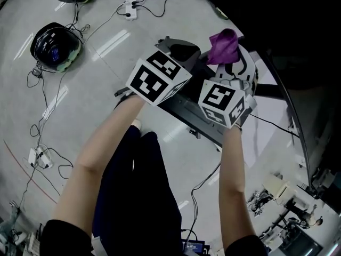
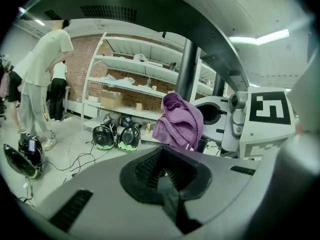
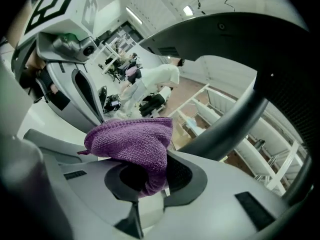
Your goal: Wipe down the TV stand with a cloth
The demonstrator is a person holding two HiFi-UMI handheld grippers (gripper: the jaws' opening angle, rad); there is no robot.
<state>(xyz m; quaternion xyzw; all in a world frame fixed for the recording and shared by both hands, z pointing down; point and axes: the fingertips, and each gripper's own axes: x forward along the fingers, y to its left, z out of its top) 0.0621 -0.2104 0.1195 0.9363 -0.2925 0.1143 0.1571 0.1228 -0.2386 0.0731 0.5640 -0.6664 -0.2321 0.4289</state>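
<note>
The right gripper (image 3: 149,181) is squeezing a soft purple knitted cloth (image 3: 131,143) tight in its jaws. The left gripper (image 2: 167,179) is holding nothing, its jaws pressed together.

Around you, a helmet (image 1: 55,47), cables (image 1: 35,129) and a power strip (image 1: 130,8) lie on the floor (image 1: 96,84); a person (image 2: 44,69) stands near shelves (image 2: 131,86).
</note>
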